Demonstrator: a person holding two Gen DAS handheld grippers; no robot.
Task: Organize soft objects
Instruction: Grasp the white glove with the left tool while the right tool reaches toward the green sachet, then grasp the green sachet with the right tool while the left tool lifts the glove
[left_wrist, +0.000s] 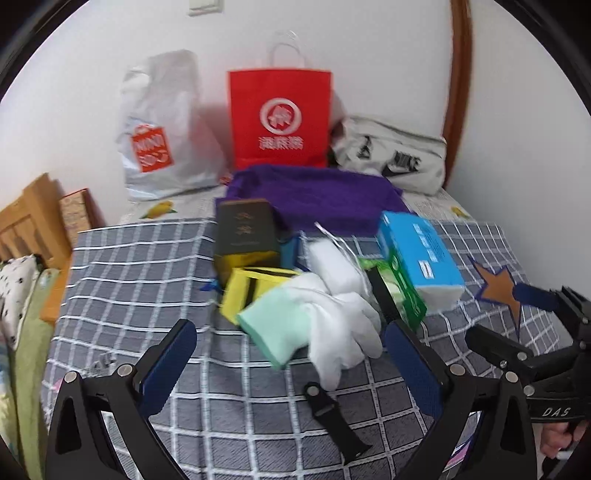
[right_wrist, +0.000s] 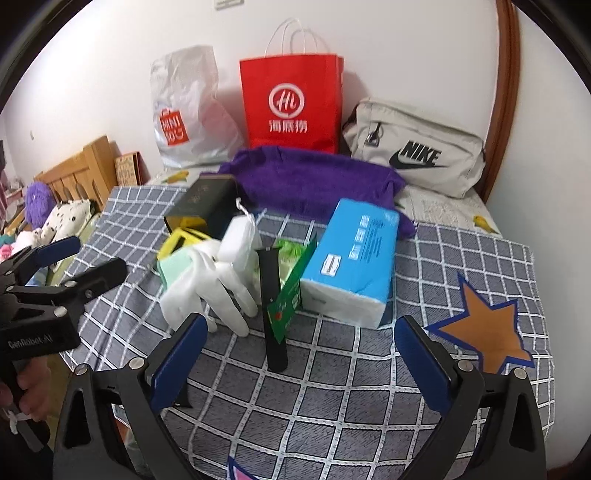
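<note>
Both the left gripper (left_wrist: 290, 354) and the right gripper (right_wrist: 301, 350) hover with fingers wide apart and empty over the checked blanket (right_wrist: 332, 398), just short of a pile at its middle. There a white glove (left_wrist: 332, 317) lies draped over a mint cloth (left_wrist: 271, 332), beside a blue tissue pack (right_wrist: 351, 258) and in front of a purple towel (right_wrist: 314, 177). The glove looks light and limp, likely to sag and slip, so pinching its bunched palm seems safer than a finger, though blur hides its folds.
</note>
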